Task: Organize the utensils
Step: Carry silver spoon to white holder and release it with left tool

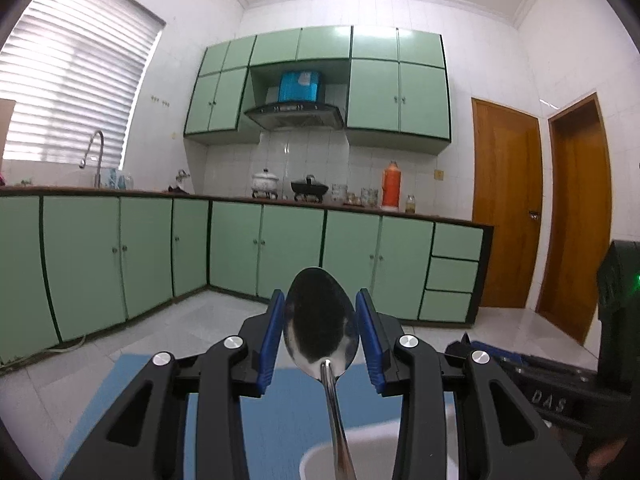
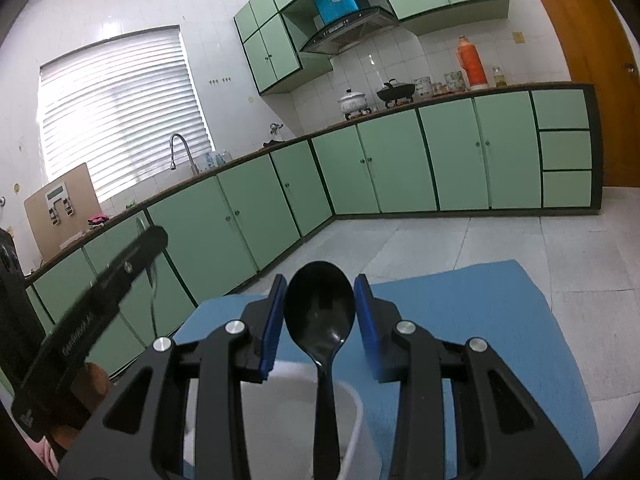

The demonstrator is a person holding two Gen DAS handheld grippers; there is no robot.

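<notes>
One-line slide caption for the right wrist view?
Right gripper with a black spoon between its blue fingers, above a white container on a blue mat.

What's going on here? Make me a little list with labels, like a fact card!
Place: kitchen with green cabinets
Left tongs: shut on shiny metal spoon, bowl up
Right tongs: shut on black spoon, bowl up
Below both: white cup, spoon handles pointing down toward it
Underneath: blue mat on tiled floor

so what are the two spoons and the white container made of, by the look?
Left spoon: polished metal, probably steel, given its mirror reflections. Right spoon: glossy black, likely plastic, with soft highlights. Container: white, matte, thin-walled, probably plastic.
</notes>
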